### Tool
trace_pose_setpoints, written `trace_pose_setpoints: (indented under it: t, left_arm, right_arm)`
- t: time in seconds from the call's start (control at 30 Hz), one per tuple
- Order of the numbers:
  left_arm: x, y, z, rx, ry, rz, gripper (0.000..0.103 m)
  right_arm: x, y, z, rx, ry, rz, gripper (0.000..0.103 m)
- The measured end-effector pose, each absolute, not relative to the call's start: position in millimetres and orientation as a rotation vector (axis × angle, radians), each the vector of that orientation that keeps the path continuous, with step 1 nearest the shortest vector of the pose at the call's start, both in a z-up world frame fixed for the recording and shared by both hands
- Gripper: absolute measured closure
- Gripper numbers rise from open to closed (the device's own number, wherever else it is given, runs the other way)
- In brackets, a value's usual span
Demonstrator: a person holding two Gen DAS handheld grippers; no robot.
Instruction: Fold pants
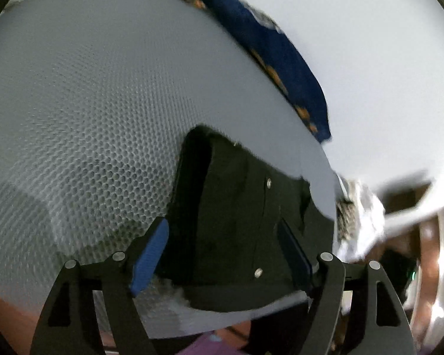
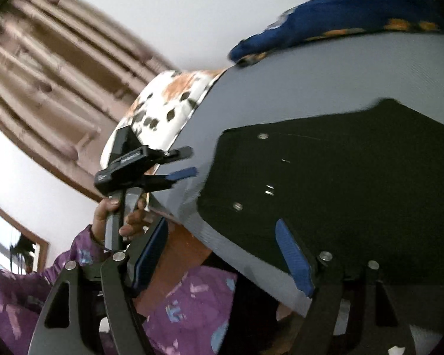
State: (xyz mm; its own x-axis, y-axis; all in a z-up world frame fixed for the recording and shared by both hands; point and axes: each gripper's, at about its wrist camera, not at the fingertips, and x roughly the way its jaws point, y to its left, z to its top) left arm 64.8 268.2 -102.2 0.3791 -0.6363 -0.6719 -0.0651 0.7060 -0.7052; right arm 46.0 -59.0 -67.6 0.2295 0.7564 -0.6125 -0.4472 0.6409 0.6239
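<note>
The black pants [image 1: 236,207] lie flat on a grey mat [image 1: 88,118] (honeycomb-textured). The left hand-held gripper [image 1: 222,254] hangs spread over one edge of them, and the right hand-held gripper [image 2: 222,254] is spread too, gripping nothing.

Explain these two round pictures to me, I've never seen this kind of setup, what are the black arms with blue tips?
They are two hand-held grabbing tools, each with a fisheye camera looking along its fingers. One picture comes from the left gripper, the other from the right gripper; both are open and hold nothing. The right view also shows the left tool in the person's hand. Black pants lie on a grey mesh-covered surface, with a blue patterned cloth at its far edge.
</note>
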Motion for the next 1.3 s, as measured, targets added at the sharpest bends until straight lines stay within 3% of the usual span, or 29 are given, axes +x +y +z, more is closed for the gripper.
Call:
trace_pose_setpoints:
  t: [0.23,0.4,0.8,0.93,1.03,1.3]
  left_arm:
    - [97,255,-114,-0.492,1.178,-0.623,0.028]
    - [115,282,-105,-0.607,1.097,-0.625,0.028]
    - [138,251,-119,-0.555,1.212,-0.749,0.028]
    - [140,253,-98,-0.595,1.126,-0.802,0.047]
    - [154,259,-93,-0.615,1.073,-0.757,0.084]
    - [178,253,-108,-0.566,1.081,-0.721,0.084]
  right_arm:
    - [49,-35,-86,0.39,1.123,0.857,0.029]
    - [35,-13,-82,0.284,1.086,0.95,0.031]
    - [51,2,-110,0.325,1.193,0.889,0.032]
    - [51,4,-111,0.303,1.187,0.895,0.032]
    - [56,12,-113,0.286,1.183,0.906,0.032]
    - [71,40,-113,0.259,1.145,0.921,0.032]
